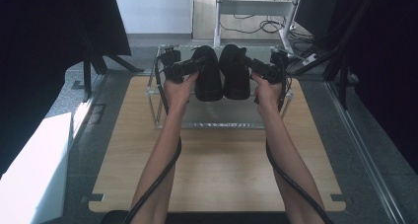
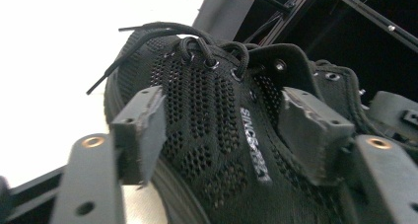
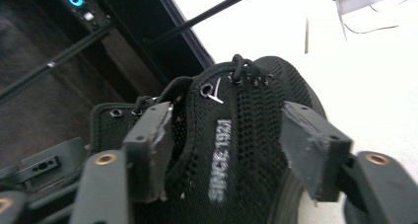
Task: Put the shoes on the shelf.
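1. Two black shoes, the left shoe (image 1: 207, 76) and the right shoe (image 1: 235, 73), stand side by side on the clear rack (image 1: 162, 110), their long axes running away from the person.
2. The left gripper (image 1: 197, 66) straddles the left shoe's side, jaws parted, pads off the mesh.
3. The right gripper (image 1: 248, 62) likewise straddles the right shoe, jaws apart.

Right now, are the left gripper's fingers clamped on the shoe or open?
Open. In the left gripper view the fingers stand clear on either side of the left shoe.

Matt black mesh-cloth shoes (image 1: 221, 73) with metal eyelets; clear glossy rack (image 1: 167, 113).
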Available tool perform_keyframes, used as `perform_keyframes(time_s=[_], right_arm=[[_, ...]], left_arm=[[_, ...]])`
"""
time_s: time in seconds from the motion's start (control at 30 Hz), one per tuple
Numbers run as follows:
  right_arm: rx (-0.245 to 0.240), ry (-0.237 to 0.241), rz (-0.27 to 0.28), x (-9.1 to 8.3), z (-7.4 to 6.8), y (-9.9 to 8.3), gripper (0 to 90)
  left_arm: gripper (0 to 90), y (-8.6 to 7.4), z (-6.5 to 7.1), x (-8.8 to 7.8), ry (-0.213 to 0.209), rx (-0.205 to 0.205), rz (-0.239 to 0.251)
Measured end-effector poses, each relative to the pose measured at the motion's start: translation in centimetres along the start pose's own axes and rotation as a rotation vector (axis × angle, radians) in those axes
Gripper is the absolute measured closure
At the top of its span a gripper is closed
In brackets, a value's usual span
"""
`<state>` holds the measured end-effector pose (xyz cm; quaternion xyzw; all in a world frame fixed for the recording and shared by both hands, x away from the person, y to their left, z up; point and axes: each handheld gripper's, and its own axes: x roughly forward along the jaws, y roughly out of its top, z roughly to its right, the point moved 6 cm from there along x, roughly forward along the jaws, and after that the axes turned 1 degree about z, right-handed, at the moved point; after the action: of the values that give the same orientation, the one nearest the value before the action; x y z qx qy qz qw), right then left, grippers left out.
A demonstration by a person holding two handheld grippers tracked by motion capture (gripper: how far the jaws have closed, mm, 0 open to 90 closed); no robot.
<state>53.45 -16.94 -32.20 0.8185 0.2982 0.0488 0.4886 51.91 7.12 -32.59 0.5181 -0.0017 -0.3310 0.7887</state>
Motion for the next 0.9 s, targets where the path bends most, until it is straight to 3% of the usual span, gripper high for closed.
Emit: perform_keyframes(time_s=[0.17,0.4,0.6,0.73,0.83,0.9], right_arm=[[0.074,0.099,0.031,-1.4,0.5,-0.2,29.2],[0.080,0.170,0.033,-3.2,0.8,-1.4,27.4],[0.064,0.212,0.038,-4.9,0.9,-2.5,24.8],[0.041,0.240,0.029,-5.8,0.8,-3.5,22.2],[-0.014,0.243,0.019,-6.3,0.7,-4.4,20.0],[-0.042,0.236,0.007,-6.6,0.8,-4.9,18.3]], left_arm=[[22.4,-0.6,0.1,-1.2,-0.006,0.017,-0.012],[14.3,-2.4,-0.1,-3.2,-0.048,0.017,-0.003],[13.5,-4.6,0.5,-4.8,-0.114,0.050,0.030],[13.3,-6.1,0.8,-5.4,-0.132,0.093,0.042],[12.3,-7.3,0.8,-5.7,-0.126,0.131,0.038],[10.7,-8.0,0.8,-5.9,-0.130,0.135,0.036]])
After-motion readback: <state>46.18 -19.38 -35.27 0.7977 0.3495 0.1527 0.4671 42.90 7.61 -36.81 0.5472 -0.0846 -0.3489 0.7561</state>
